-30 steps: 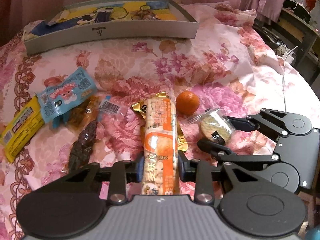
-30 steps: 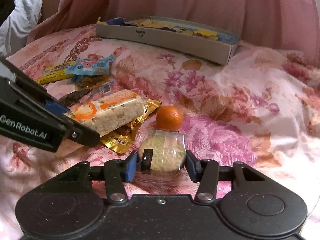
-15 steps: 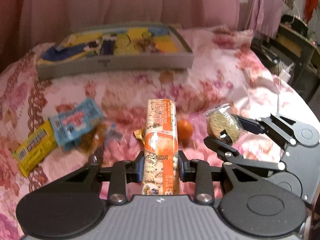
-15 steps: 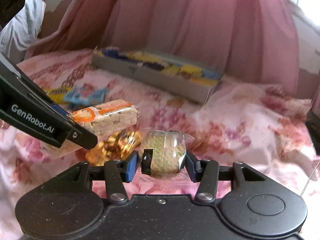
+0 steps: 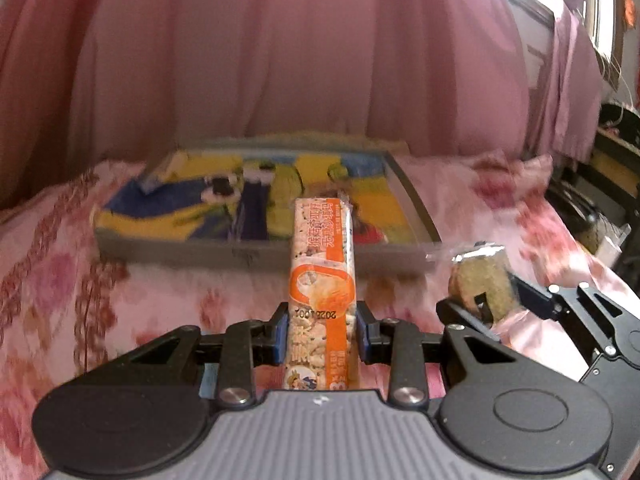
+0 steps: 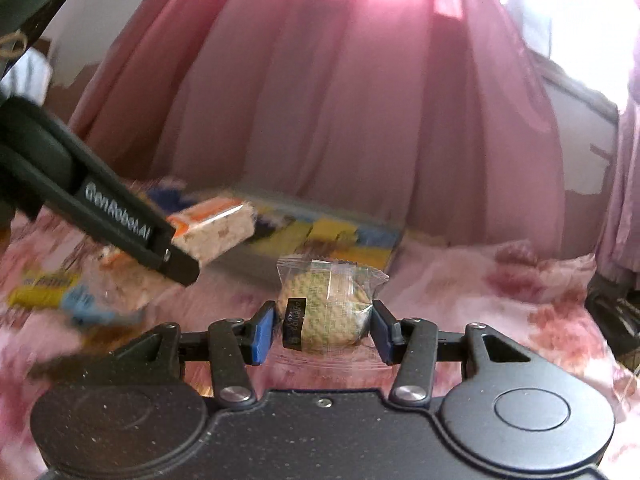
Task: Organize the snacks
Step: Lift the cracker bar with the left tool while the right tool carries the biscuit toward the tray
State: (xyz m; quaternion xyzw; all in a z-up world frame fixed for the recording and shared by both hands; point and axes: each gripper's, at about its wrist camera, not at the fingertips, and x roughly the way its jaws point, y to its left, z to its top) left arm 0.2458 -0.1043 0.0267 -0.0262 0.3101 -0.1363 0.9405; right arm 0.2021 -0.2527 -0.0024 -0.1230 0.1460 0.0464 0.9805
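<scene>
Two snacks lifted off the bed.
My orange rice-cracker bar (image 5: 322,280) sticks forward lengthwise; my round clear-wrapped cake (image 6: 328,308) sits upright, both airborne.

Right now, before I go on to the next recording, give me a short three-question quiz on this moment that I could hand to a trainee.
1. True or false: the left gripper is clamped on the long orange snack bar.
2. What does the right gripper hold? A) an orange fruit B) a round cake in clear wrap C) a yellow packet
3. Fill in: beyond both held snacks, a shallow grey ____ with a colourful bottom lies on the flowered bedspread.

Key: 1 true. 2 B, the round cake. 3 box.
</scene>
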